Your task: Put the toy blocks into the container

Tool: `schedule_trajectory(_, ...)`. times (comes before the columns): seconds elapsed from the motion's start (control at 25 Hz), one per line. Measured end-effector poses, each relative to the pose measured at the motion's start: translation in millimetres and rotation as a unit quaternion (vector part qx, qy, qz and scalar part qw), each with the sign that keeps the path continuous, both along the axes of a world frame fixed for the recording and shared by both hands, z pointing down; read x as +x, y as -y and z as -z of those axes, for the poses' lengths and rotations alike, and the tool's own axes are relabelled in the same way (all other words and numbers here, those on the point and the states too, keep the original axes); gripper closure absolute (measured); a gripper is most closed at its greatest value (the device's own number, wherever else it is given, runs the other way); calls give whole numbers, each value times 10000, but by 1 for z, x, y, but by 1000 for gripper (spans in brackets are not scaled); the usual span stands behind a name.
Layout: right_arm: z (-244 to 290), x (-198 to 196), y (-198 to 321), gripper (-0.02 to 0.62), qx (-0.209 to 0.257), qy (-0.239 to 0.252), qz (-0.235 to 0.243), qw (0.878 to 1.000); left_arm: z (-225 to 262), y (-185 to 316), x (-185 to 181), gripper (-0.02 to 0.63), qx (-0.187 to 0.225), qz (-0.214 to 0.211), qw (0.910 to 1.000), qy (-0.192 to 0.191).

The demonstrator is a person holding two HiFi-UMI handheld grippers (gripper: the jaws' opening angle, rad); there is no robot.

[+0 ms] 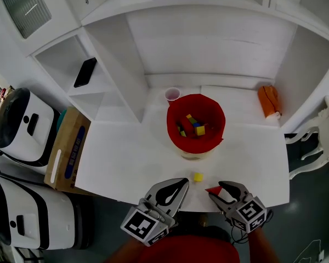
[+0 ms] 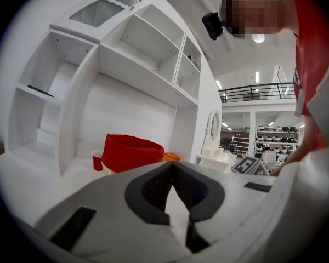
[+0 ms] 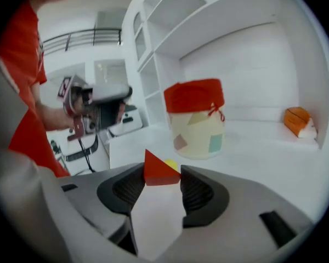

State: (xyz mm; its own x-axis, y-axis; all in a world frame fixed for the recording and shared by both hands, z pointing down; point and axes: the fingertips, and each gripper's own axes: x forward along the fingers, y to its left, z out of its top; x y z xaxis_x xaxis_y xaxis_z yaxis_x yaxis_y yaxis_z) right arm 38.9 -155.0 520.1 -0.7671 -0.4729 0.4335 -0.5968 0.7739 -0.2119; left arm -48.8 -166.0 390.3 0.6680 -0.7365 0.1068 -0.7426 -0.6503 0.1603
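Right gripper view first: what have you got in the right tongs [image 3: 162,175]?

— I'm clamped on the red triangular block [image 3: 159,167], pinched near the tips, low by the table's [image 1: 126,163] near edge. My left tongs [image 2: 172,166] are clenched on nothing.

— So the step is the carry?

— I judge so. Next I lift, travel forward to the red-lined container [image 1: 171,126], get over its rim and let go. Several blocks [image 1: 193,126] already lie inside; a yellow block [image 1: 198,177] waits on the table, between me and the container.

— Room?

— Open table ahead, nothing tall in the way. I must clear the rim, as a shallow tip grip could slip if knocked. A pink cup [image 1: 172,94] stands just behind the container, a shelf wall [image 1: 129,86] to its left.
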Motion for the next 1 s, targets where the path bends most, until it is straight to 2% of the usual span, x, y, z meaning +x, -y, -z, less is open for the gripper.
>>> schedule_trajectory(0.08,42,3,5,376,176,822,-395,9957,1,2,-2,597,24,24,10000,-7)
schedule_trajectory(0.16,83,5,12,376,431,1380,-666,9872,3,4,-3,597,53,47,10000,-31)
schedule_trajectory(0.36,171,0,47,373,1147,2034,-856,9686,11,9,-1,597,152,34,9998,-109)
schedule_trajectory(0.48,205,-11,78,370,1510,2064,-808,9634,19,13,-1,597,255,18,9996,-145)
schedule_trajectory(0.64,216,-27,127,367,1767,1682,-856,9660,25,23,-7,597,356,79,9993,-124)
schedule_trajectory(0.8,197,-40,165,348,1552,1282,-987,9745,32,33,-15,597,435,126,9989,-94)
schedule_trajectory(0.92,190,-44,170,342,1395,1345,-1025,9757,29,37,-18,597,371,106,9992,-52)
schedule_trajectory(1.0,195,-46,162,342,1447,1423,-950,9746,24,37,-16,597,187,44,9998,16)
